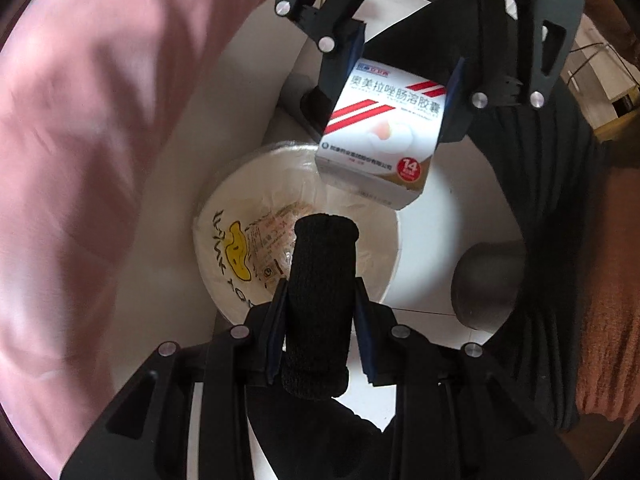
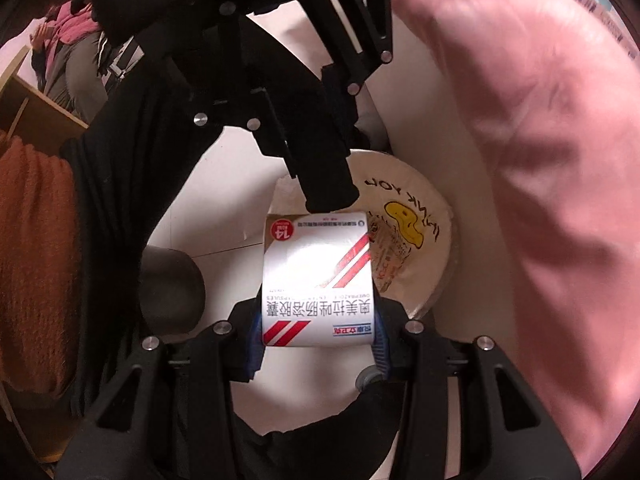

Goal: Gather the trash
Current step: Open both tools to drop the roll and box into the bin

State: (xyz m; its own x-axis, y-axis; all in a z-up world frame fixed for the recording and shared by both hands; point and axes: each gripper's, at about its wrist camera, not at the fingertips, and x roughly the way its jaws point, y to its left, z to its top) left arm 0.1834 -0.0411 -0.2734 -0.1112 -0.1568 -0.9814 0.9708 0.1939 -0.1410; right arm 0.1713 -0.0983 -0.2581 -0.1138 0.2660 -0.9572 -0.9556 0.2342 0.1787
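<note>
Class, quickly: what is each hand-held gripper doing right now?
Left hand-held gripper: shut on a black knitted fabric roll.
Right hand-held gripper: shut on a white red-striped cardboard medicine box.

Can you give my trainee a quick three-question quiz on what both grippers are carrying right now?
1. True or false: the left gripper is empty.
2. What does the right gripper hold? A) bowl B) box C) towel
3. Which round thing lies below both grippers?

Key:
1. False: it is shut on a black sleeve.
2. B: the box, white with red stripes.
3. The white bowl with a yellow drawing, beside the pink bag.
</note>
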